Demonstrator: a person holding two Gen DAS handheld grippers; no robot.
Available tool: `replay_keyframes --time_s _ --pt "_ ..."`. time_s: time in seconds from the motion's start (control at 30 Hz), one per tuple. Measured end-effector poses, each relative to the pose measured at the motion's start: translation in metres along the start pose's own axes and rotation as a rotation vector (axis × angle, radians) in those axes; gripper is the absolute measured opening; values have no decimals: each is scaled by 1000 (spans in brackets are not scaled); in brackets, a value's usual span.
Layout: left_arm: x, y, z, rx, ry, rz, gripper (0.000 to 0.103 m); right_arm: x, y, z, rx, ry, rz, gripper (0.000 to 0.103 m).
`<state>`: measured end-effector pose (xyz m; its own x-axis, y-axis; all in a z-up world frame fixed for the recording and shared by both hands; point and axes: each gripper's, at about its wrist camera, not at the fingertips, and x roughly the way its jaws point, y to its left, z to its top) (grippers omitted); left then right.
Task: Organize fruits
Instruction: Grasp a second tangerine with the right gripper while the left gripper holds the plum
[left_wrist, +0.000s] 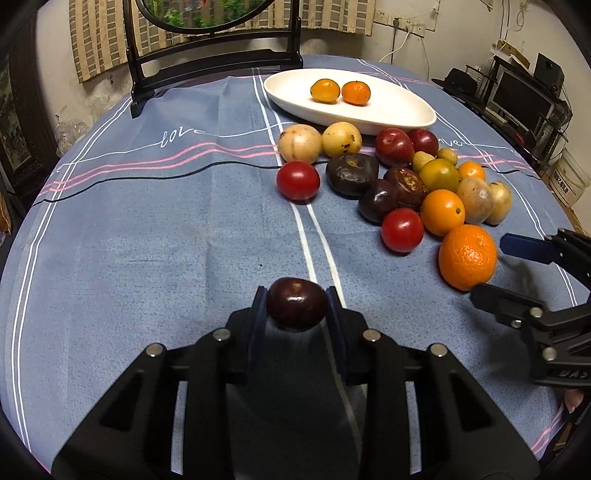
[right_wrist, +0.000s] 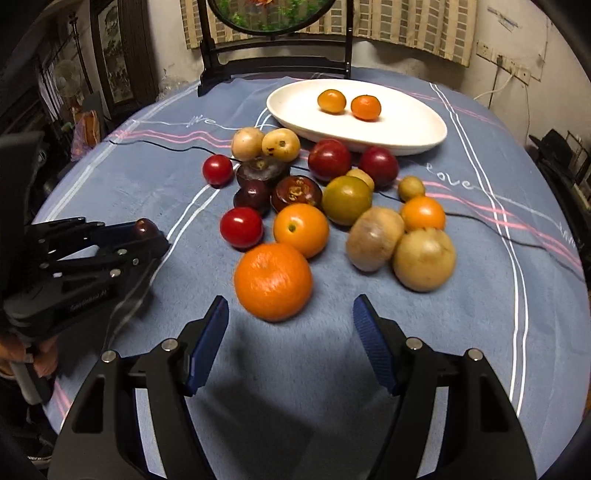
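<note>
In the left wrist view, the left gripper (left_wrist: 296, 302) is clamped on a dark plum (left_wrist: 296, 302), one pad pressing each side of it, low over the blue tablecloth (left_wrist: 147, 240). The white dish (left_wrist: 280, 92) lies at about twelve o'clock from the plum, well apart, with two small oranges (left_wrist: 325, 91) already in it. The loose pile of fruit sits between, toward one o'clock. At three o'clock the right gripper (left_wrist: 491, 266) reaches in beside a big orange (left_wrist: 467, 256).

In the right wrist view, the right gripper (right_wrist: 291, 339) stands open and empty — its blue pads (right_wrist: 207, 343) are spread on either side of bare cloth, and the big orange (right_wrist: 273, 282) lies just beyond them at twelve o'clock, not yet between them. The left gripper (right_wrist: 147, 236) shows at nine o'clock with the plum (right_wrist: 144, 228) in its tips.

The step in hand looks like a pick — the plum is gripped and probably bound for the dish. Next, the left hand would need to lift it clear of the pile and carry it over the rim, while the right eases forward around the orange before closing.
</note>
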<state>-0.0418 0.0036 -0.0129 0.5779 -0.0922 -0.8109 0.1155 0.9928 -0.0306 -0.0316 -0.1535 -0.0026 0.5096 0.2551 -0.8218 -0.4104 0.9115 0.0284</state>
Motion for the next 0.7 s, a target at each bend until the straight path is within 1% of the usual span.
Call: replay_keyframes --time_s 0.13,0.17,0.23,0.27,0.3,0.47,0.57,0.7 --pt "0 -1 0 0 1 0 32 13 7 6 -9 30 -21 70" --pt "0 -1 0 0 2 0 32 16 9 7 -10 39 -30 68" --pt "0 -1 0 0 4 2 32 22 10 8 -16 48 -56 57" --pt "1 -1 1 1 4 4 32 23 10 8 -15 47 -45 47" --pt "1 -1 1 1 5 4 32 23 10 8 -10 39 -23 46" --pt "1 -2 2 4 3 6 32 18 8 4 -3 26 -35 45" --pt "0 -4 3 8 0 9 32 10 1 -1 9 20 -29 45" --pt "-4 -7 6 18 -10 13 32 -7 -13 -7 30 -10 -33 45"
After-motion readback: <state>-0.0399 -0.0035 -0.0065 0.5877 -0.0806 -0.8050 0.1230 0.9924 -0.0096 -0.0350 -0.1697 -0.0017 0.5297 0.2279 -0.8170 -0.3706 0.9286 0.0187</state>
